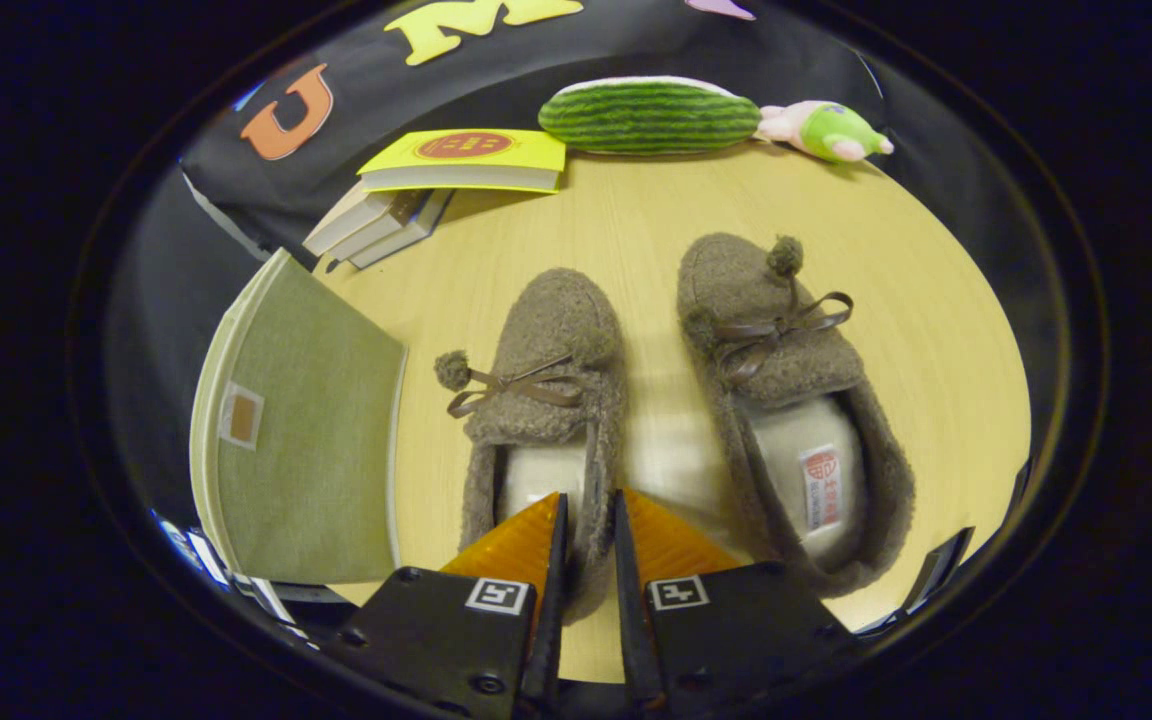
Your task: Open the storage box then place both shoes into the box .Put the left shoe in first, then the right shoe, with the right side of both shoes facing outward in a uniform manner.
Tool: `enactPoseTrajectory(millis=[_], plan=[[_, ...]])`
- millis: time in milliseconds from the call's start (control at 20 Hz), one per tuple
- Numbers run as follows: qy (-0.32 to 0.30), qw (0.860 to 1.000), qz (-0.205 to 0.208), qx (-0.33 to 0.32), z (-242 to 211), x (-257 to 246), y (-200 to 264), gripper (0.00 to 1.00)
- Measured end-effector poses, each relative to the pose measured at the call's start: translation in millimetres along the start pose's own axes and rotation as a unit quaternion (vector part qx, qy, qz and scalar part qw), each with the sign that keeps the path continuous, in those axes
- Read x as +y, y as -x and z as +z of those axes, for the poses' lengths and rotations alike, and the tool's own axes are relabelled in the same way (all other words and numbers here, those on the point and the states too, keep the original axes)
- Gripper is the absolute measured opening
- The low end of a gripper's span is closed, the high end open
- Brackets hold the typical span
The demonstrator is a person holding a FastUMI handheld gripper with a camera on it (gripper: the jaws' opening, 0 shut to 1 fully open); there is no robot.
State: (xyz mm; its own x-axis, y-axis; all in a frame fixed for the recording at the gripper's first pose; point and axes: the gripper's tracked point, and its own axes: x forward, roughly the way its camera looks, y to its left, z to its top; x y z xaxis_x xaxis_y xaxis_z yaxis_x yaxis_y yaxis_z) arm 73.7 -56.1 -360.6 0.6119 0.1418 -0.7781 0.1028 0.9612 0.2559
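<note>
Already clamped with both fingers of the tool [588, 520] on the inner side wall of the left shoe [541, 420], beside the right shoe [786, 400] on the desk [616, 220]; risks slipping off soft fleece, or snagging the bow, near the storage box [301, 430].

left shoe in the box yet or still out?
Out. The left shoe lies on the table beside the right shoe; the gripper pinches its heel wall. Box sits alongside.

Warm, even light on the table [636, 230] — soft shadows just beside the shoes [796, 400]. Sharp mid-view; fisheye bends and dims things far from the shoes — gripper [588, 520] w/ fingers pinching a shoe's side wall looks slightly soft.
</note>
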Motion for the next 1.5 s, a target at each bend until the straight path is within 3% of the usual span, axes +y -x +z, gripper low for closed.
enactPoseTrajectory(millis=[200,300,450,700,950,1250,1500], plan=[[-0.01,1.0,-0.004,0.003,0.3,-0.8,-2.1,0.23],[-0.013,1.0,-0.007,0.0,1.3,-1.8,0.3,0.15],[-0.053,0.999,0.009,0.009,-1.2,2.9,6.5,0.07],[-0.107,0.993,0.041,0.016,-1.7,25.0,34.4,0.06],[-0.125,0.99,0.067,-0.018,17.9,64.4,91.0,0.06],[-0.114,0.987,0.094,-0.056,43.9,137.9,159.1,0.06],[-0.115,0.983,0.133,-0.044,43.9,221.8,167.6,0.06]])
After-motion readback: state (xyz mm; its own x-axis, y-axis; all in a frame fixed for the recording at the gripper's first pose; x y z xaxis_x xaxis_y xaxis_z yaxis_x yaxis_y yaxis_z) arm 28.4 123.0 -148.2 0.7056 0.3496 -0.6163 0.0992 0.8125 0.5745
